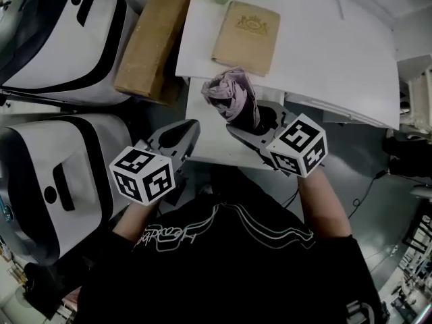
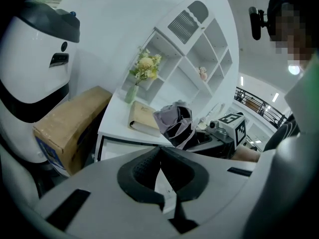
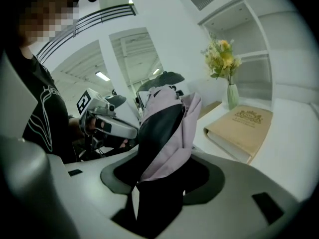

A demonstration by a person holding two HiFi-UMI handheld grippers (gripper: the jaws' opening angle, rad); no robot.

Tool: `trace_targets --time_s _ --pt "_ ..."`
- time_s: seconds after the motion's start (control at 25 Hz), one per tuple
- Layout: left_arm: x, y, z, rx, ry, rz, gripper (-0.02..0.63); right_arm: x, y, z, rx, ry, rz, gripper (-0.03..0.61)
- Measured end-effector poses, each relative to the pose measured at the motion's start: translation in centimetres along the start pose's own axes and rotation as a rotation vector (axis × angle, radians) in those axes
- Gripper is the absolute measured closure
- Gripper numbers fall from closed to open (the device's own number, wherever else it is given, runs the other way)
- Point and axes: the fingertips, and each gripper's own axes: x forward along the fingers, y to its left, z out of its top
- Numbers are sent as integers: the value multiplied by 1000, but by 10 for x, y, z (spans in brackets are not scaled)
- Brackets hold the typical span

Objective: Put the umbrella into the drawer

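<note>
You face the white desk [image 1: 324, 52], with its white drawer front [image 1: 212, 144] under the near edge; whether it is open I cannot tell. Your right gripper [image 1: 255, 121] clamps the folded lilac-and-black fabric umbrella [image 1: 233, 100] upright over that drawer, so stowing is not yet done. Your left gripper [image 1: 192, 127] is closed and empty. White-and-black machine housings [image 1: 40, 181] and a brown cardboard box [image 1: 152, 39] stand left. A tan hardcover book [image 1: 246, 38] lies farther off and blocks nothing.
</note>
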Motion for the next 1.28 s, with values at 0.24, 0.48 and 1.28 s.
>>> trace_targets --time_s 0.24,0.48,1.28 --pt "0 36 -21 -72 23 34 594 54 -11 -39 -23 143 50 342" --pt "6 69 -44 -138 49 62 594 96 -35 -92 -48 285 25 342" --pt "14 130 -63 -261 36 137 594 194 -106 -229 -152 627 -73 342"
